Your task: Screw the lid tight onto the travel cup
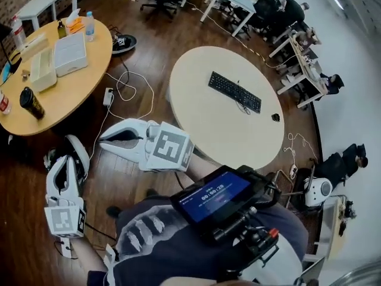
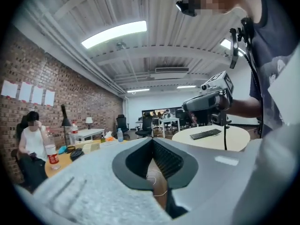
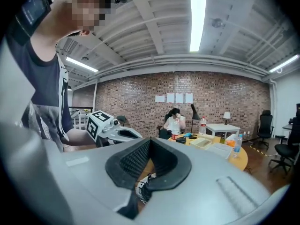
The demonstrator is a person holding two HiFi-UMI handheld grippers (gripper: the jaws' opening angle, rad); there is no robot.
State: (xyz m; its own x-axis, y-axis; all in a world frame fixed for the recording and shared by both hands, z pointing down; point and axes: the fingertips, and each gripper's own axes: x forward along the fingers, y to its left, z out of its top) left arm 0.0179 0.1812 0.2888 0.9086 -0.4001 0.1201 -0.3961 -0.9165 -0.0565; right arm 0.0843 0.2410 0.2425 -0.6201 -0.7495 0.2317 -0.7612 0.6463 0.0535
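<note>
A dark travel cup [image 1: 31, 103] with a black top stands on the round wooden table [image 1: 71, 88] at the far left, well away from both grippers. It shows small and dark in the left gripper view [image 2: 76, 153] and the right gripper view [image 3: 181, 139]. My left gripper [image 1: 63, 162] hangs over the floor at the lower left, shut and empty [image 2: 152, 142]. My right gripper [image 1: 105, 140] points left above the floor, also shut with nothing in it [image 3: 150, 142]. Each gripper appears in the other's view: the right gripper [image 2: 211, 100], the left gripper [image 3: 110, 128].
A white round table [image 1: 202, 124] carries a keyboard [image 1: 234, 91] and a mouse [image 1: 275, 117]. The wooden table also holds boxes [image 1: 70, 53], bottles [image 1: 89, 25] and papers. Cables [image 1: 128, 91] trail across the wooden floor. A person [image 3: 176, 123] sits at the wooden table. Office chairs stand behind.
</note>
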